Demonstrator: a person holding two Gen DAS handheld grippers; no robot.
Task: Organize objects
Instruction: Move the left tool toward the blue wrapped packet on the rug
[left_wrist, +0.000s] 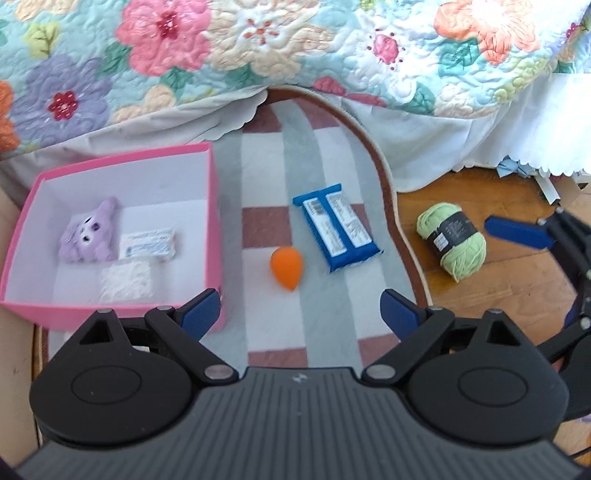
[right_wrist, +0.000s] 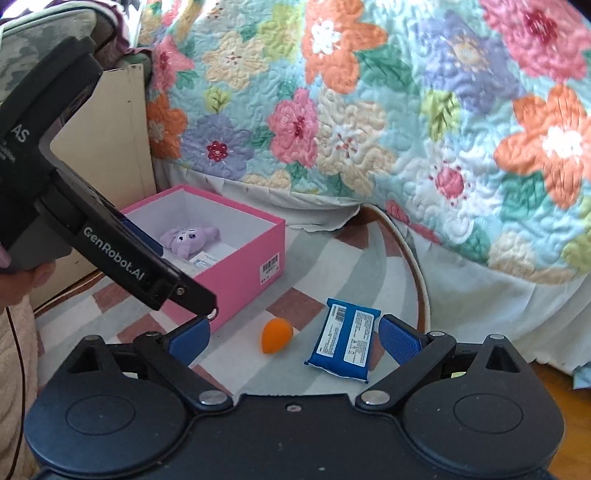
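A pink box (left_wrist: 216, 221) stands on the striped rug and holds a purple plush toy (left_wrist: 88, 236), a small white carton (left_wrist: 149, 245) and a white lacy pad (left_wrist: 127, 282). To its right on the rug lie an orange egg-shaped sponge (left_wrist: 286, 268) and a blue wrapped packet (left_wrist: 336, 230). A green yarn ball (left_wrist: 450, 240) rests on the wooden floor. My left gripper (left_wrist: 301, 310) hangs open above the rug, just short of the sponge. My right gripper (right_wrist: 295, 339) is open too, with the sponge (right_wrist: 276, 335) and packet (right_wrist: 345, 338) on the rug beyond its fingers.
A bed with a floral quilt (left_wrist: 295, 48) and white skirt borders the rug at the back. A beige cabinet panel (right_wrist: 110, 147) stands left of the box (right_wrist: 236, 273). The left gripper's black housing (right_wrist: 110, 254) crosses the right wrist view. Wooden floor (left_wrist: 517, 295) shows at the right.
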